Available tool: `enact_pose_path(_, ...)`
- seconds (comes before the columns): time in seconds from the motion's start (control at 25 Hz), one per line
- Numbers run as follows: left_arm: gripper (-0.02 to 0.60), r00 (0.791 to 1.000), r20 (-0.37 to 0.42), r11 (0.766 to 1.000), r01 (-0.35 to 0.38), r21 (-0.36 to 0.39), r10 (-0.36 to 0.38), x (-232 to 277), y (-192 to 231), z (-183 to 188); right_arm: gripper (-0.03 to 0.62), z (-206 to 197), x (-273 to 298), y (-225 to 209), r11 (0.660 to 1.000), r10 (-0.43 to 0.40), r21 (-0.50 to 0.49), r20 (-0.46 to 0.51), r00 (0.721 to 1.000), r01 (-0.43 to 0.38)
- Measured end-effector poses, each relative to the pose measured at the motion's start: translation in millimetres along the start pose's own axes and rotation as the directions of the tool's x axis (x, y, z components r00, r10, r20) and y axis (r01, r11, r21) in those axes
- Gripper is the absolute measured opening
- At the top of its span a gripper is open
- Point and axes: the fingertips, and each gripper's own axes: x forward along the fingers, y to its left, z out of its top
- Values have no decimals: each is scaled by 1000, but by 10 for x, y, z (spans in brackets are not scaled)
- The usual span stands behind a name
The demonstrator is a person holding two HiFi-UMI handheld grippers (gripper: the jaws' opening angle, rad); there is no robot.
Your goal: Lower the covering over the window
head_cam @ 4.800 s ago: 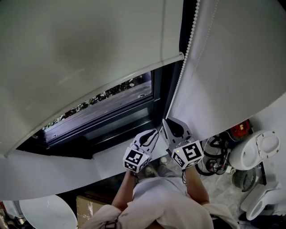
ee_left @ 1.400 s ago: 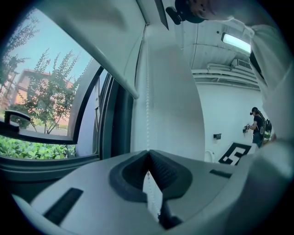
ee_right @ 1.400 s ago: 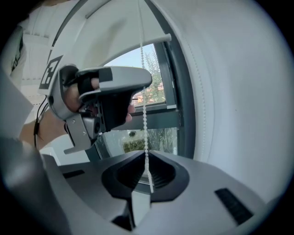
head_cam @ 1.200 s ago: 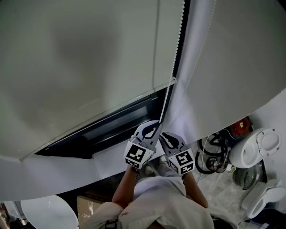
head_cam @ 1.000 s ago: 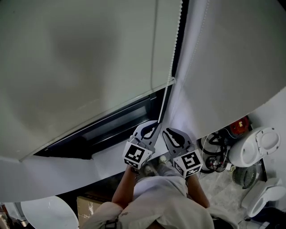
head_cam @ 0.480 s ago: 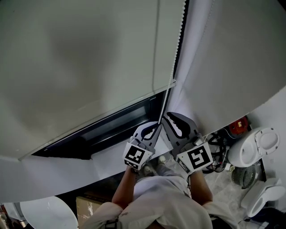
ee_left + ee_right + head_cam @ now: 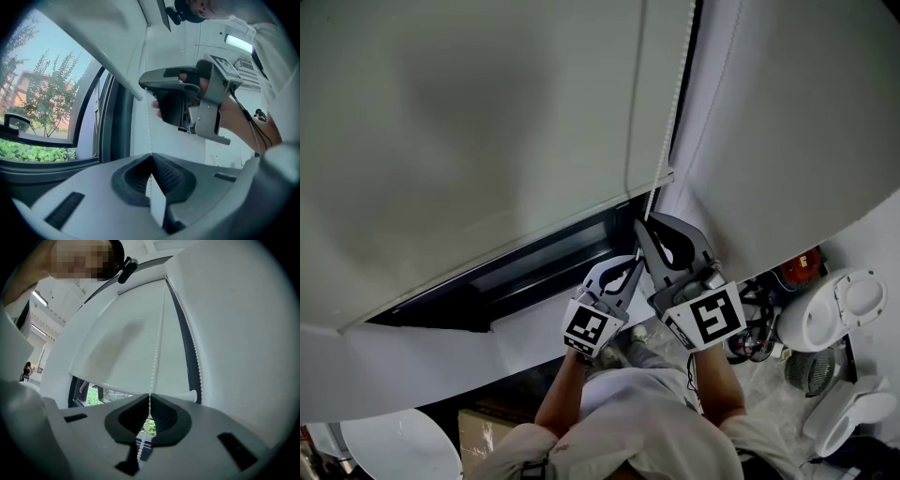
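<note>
The left hand-held gripper (image 7: pixel 630 265) is pinching the bead chain (image 7: pixel 667 141), its jaws pressed together with the chain running up out of the seam between them, as its own view is showing (image 7: pixel 151 157). The right hand-held gripper (image 7: pixel 645 225) is sitting just above and beside the left one. Its jaws have just been closing, and in its own view (image 7: pixel 150 401) they are meeting on the same bead chain (image 7: pixel 157 348), with a few beads trailing below the pads. Both hand-held grippers are pointing toward the window, the right one gripping higher on the chain than the left.

From the two grips the chain is rising along the right edge of the roller blind (image 7: pixel 487 122), close to the dark window frame (image 7: pixel 534 267). The blind is hanging over most of the window, and its bottom rail (image 7: pixel 609 199) is slanting across the head view, leaving a dark strip of glass and frame showing beneath it. Through that uncovered strip the left gripper view is showing trees (image 7: pixel 51 93) and greenery outside.

To the right of the chain a second white covering (image 7: pixel 787 122) is hanging down. Below the hand-held grippers the person's forearms and light shirt (image 7: pixel 647 431) are filling the bottom of the head view.
</note>
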Motion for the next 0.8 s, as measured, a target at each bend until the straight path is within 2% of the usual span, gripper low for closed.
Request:
enact_pose_path(0.16, 14, 1000, -16, 1000, -9, -2, 9, -22, 49, -50, 0, -44, 38, 11, 1000, -13, 21, 19, 1000, 13)
enact_pose_path(0.8, 14, 984, -177, 998, 1, -56, -11, 0, 13, -870, 0, -864, -18, 53, 993, -6, 114, -134, 991, 21)
